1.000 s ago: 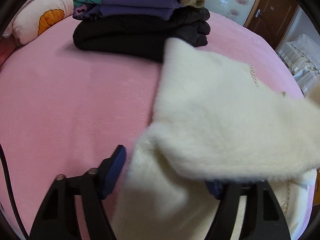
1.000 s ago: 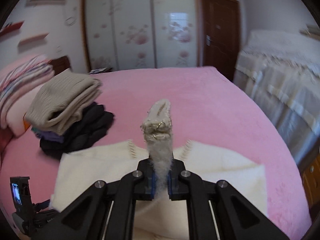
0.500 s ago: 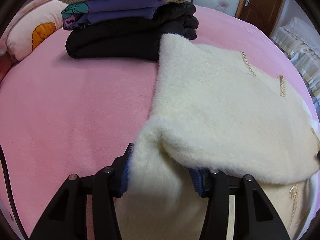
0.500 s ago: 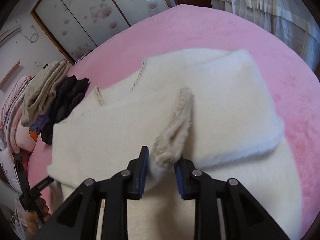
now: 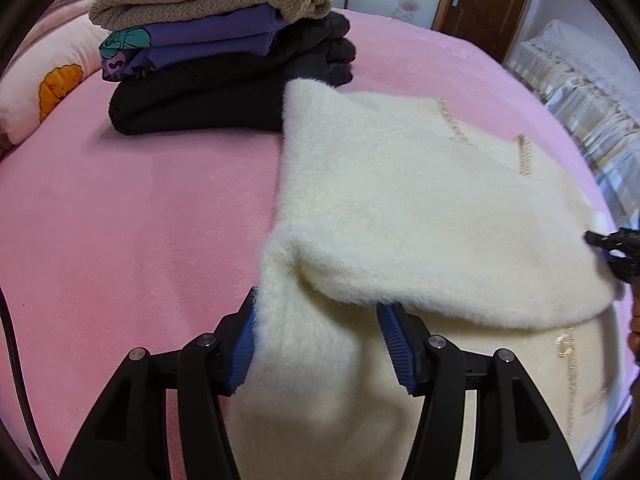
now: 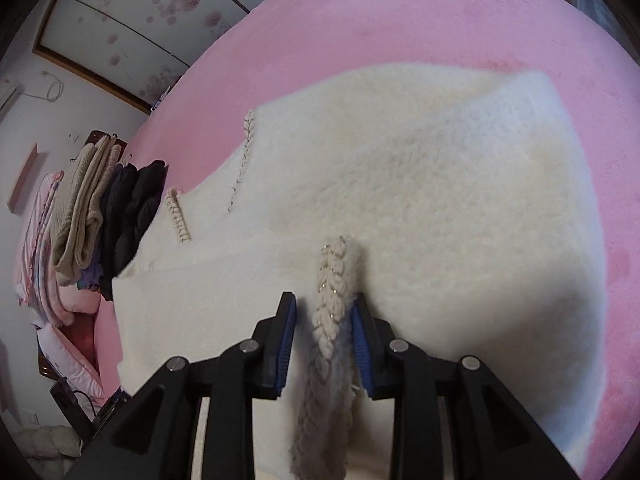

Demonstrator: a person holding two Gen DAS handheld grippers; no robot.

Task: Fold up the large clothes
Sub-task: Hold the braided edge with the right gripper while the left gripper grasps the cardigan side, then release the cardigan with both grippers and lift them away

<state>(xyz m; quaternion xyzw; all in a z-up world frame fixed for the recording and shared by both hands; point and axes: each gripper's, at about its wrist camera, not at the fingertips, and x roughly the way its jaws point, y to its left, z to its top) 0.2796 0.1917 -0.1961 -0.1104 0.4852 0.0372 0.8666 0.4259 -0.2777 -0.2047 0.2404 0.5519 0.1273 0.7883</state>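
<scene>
- The cream fleece garment (image 5: 420, 208) lies on the pink bed (image 5: 140, 220), part-folded, just beside the stack of folded clothes (image 5: 224, 60).
- Handling, as judged: soft, thick, limp; it should bunch, not slip. Grip doubled edges or the braided trim (image 6: 334, 292).
- Left gripper (image 5: 320, 344): jaws half open astride a fold (whether the pads press cannot be told).
- Right gripper (image 6: 322, 336): jaws have just been opening; the trim lies loose between them.
- Containers: none visible.
</scene>
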